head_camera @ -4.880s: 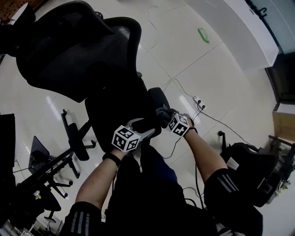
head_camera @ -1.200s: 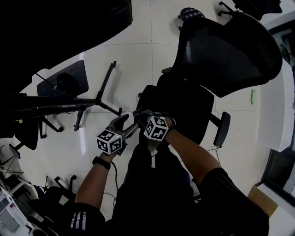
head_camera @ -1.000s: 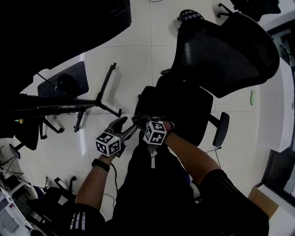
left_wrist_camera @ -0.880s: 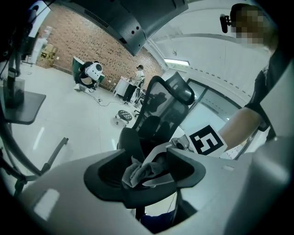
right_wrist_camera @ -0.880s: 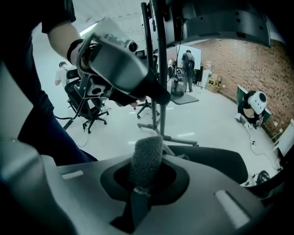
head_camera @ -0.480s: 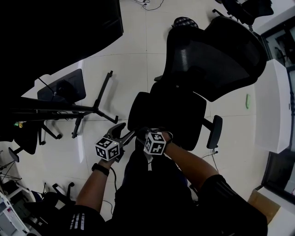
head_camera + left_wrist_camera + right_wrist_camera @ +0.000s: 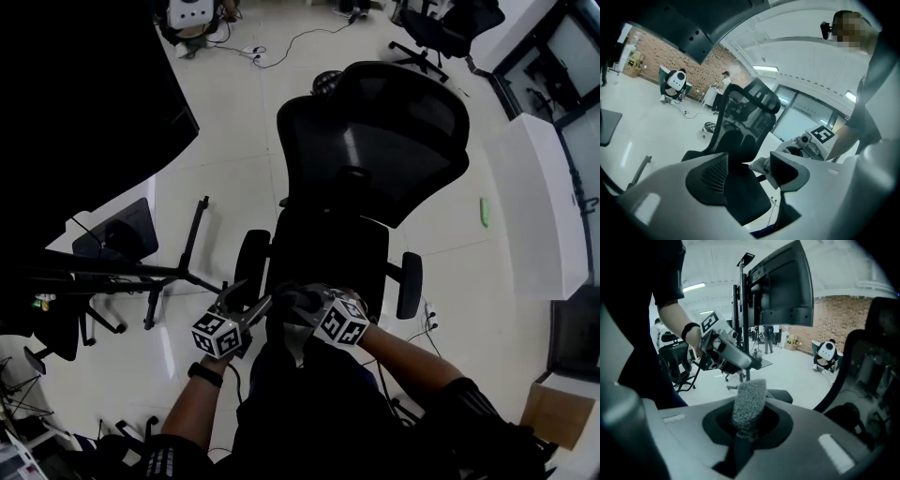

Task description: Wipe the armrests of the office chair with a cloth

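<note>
Jaws of the right gripper [image 7: 748, 430] are pressed together on the cloth [image 7: 749, 404], a grey, nubbly wad standing upright out of them at the middle of the right gripper view. On the left gripper [image 7: 750, 174] the jaws stand wide apart with nothing held; the dark office chair [image 7: 740, 136] shows through the gap. At the lower centre of the head view, the cloth sits by the seat's front edge, just right of the frame-left armrest [image 7: 251, 267] and well apart from the other armrest [image 7: 410, 284].

The pale tiled floor [image 7: 239, 141] carries the black office chair [image 7: 370, 141], a tripod stand [image 7: 183, 267] and loose cables [image 7: 309, 36].
</note>
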{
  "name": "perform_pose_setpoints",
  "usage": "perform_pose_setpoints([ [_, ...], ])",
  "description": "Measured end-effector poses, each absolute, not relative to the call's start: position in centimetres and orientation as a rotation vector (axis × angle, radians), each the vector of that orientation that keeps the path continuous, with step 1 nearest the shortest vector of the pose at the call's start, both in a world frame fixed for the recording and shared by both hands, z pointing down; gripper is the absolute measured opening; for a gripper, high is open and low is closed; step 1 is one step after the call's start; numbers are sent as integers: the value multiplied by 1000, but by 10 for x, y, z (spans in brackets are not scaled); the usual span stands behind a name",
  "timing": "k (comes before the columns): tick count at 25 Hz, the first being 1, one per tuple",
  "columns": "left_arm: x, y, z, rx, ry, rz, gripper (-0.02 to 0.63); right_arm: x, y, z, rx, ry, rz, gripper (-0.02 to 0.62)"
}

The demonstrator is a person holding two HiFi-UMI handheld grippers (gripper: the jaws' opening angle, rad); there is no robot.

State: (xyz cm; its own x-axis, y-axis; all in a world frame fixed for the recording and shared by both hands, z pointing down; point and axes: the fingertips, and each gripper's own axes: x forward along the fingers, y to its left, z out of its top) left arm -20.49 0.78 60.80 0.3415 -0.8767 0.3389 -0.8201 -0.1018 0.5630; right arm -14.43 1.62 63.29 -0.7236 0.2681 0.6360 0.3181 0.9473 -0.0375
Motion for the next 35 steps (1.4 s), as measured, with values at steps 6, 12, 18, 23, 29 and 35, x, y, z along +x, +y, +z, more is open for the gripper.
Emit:
perform_pose_setpoints([
  [6, -148, -29, 540, 2068, -1454, -156, 302, -102, -31, 527, -171, -2686, 118, 35],
  [12, -94, -45, 474, 2216, -1423, -183, 302, -48, -56, 463, 12, -2832, 205, 35],
  [18, -64, -23, 451, 2316, -1326, -194, 302, -24, -42, 432, 127, -2886, 203, 35],
  [23, -51, 14, 427, 2415, -1244, -160, 302, -9, -16, 422, 264, -2886, 235, 35],
  [29, -75, 85, 418, 2503, -1155, -129, 302, -23, 47, 394, 461, -2925, 224, 34],
  [35, -89, 155, 408, 2554, -1099, -128, 302, -28, 124, 381, 586, -2955, 263, 34],
])
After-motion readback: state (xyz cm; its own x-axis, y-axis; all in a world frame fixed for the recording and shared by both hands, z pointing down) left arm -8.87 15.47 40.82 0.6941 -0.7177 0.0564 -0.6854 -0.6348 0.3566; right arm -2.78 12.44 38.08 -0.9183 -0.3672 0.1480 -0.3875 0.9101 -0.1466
